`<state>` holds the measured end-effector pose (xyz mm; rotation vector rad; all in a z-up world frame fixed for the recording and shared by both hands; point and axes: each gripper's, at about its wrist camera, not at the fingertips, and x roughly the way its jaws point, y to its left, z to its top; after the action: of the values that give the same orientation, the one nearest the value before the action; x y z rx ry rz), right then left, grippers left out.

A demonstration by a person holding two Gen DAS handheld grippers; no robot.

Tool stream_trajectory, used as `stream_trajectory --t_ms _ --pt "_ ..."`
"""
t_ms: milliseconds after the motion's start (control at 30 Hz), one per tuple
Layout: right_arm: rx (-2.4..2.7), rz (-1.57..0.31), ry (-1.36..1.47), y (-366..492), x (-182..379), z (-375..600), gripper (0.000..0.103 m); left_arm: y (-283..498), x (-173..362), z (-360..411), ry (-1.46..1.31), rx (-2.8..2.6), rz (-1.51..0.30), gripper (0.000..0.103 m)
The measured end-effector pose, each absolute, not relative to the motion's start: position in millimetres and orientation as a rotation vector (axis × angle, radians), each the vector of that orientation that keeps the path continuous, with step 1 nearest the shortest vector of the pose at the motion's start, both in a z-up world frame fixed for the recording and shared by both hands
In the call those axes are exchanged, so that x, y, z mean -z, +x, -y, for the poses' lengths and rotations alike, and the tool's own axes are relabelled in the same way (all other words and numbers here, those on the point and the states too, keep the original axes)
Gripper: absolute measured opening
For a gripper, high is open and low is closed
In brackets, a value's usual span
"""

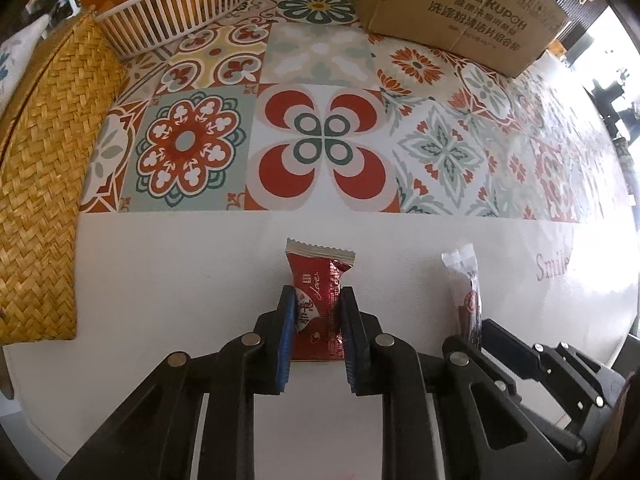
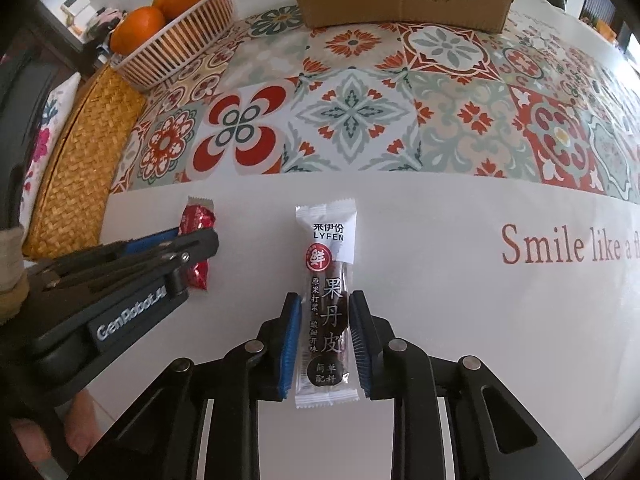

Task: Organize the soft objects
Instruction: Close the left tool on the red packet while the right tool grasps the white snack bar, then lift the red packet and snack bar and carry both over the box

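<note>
We see the left gripper (image 1: pixel 316 312) with its jaws closed on a shiny red candy packet (image 1: pixel 318 280); the right gripper (image 2: pixel 325 320) pinches a long clear fruit-leather packet (image 2: pixel 326 272), both flat on the white worktop (image 2: pixel 480 320).

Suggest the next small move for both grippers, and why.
Probably lift both straight up a little. The left gripper has its pads against the red candy, and the right gripper is closed on the fruit strip. Both packets lie flat on the white table, so a short lift would check each grip.
</note>
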<state>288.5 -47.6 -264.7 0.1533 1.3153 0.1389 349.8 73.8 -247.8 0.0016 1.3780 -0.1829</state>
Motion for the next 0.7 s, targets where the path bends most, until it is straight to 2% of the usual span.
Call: stream_trajectory --t_ms 400,700 --pt "-0.176 -1.260 0.156 286.8 248.8 53.8 0.026 329.2 236.8 -86.8 -0.003 0.228 -1.339 0.022" --pt "-0.184 -1.206 0.174 291.6 224.7 71.0 0.026 323.4 205.6 -83.7 -0.011 0.230 -1.271 0.022"
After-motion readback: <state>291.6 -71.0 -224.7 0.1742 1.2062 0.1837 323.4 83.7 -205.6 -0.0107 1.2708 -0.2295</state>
